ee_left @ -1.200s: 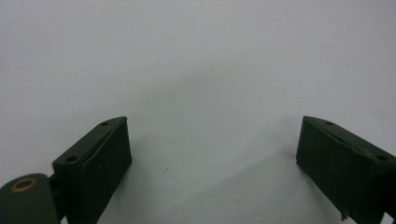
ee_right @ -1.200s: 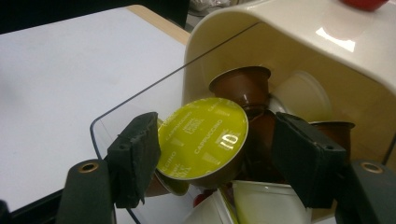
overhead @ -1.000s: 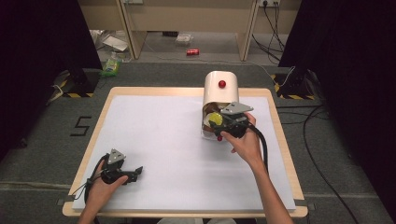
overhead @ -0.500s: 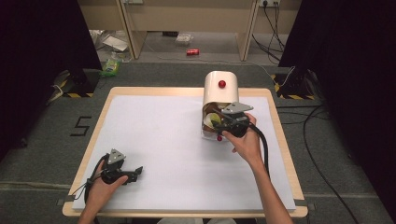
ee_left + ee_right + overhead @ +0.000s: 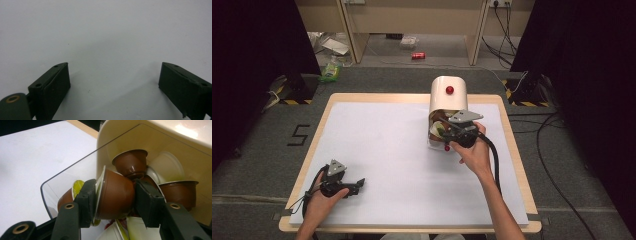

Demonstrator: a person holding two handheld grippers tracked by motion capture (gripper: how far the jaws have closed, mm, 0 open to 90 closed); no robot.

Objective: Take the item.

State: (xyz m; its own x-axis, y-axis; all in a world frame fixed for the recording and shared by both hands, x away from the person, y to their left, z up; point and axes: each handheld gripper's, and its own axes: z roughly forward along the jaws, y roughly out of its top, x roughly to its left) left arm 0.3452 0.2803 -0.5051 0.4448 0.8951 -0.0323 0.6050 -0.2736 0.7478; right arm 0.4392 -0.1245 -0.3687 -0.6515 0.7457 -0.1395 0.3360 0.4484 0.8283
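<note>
Table middle and left: the white sheet [image 5: 382,150] lies bare, wide room to pass.
Left gripper [image 5: 113,82]: jaws wide apart over bare sheet, nothing between them.
Back right: the cream dispenser [image 5: 449,95] stands on the sheet and blocks that part.
Dispenser mouth: crowded with brown capsules [image 5: 130,163] and pale ones, hemmed by a clear front wall [image 5: 62,182].
Right gripper [image 5: 113,197]: jaws inside the mouth, clamped on one brown capsule [image 5: 115,192], other capsules pressing close around.

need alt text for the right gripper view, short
The right gripper is clamped on a brown coffee capsule, one jaw on its foil lid, one on its base. Behind it, more brown capsules sit inside a cream dispenser with a clear front flap.
</note>
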